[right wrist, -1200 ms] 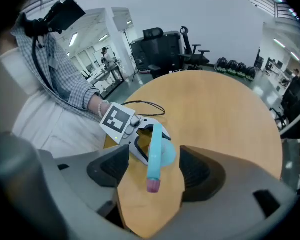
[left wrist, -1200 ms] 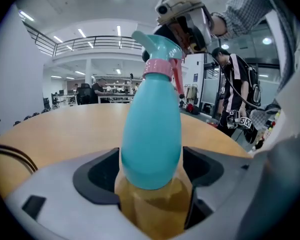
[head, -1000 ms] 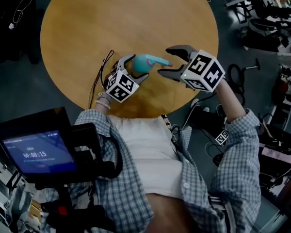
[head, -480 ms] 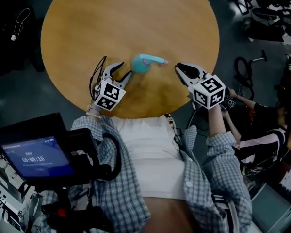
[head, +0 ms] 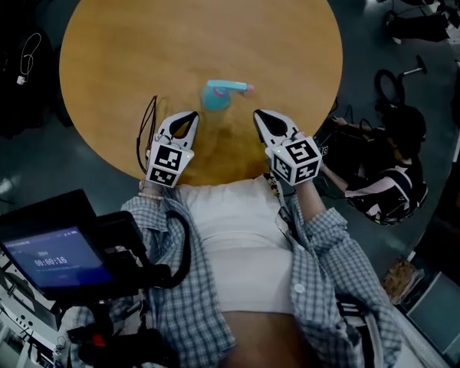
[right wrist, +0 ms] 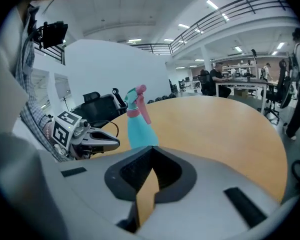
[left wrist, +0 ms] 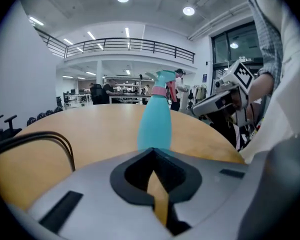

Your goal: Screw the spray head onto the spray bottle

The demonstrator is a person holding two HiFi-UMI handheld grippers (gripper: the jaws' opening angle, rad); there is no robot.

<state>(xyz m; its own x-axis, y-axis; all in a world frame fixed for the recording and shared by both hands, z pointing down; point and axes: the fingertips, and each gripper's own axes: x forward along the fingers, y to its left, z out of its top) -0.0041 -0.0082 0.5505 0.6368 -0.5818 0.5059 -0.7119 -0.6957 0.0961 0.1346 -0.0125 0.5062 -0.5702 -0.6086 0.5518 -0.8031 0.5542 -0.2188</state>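
On the round table (head: 176,29), just ahead of and between both tips, the spray bottle (head: 215,100) is standing upright, spray head (head: 234,89) on top nosing rightward, while the left gripper (head: 190,116) (slightly nearer) and right gripper (head: 261,116) are sitting with jaws just closed together, empty.

left tool (head: 187,118) and right tool (head: 260,116) side by side, jaws just closed, nothing between, angled downward

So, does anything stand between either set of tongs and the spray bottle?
Nothing visible. The spray bottle stands on the table, with only bare surface between it and the left tongs and right tongs, both just closed on nothing.
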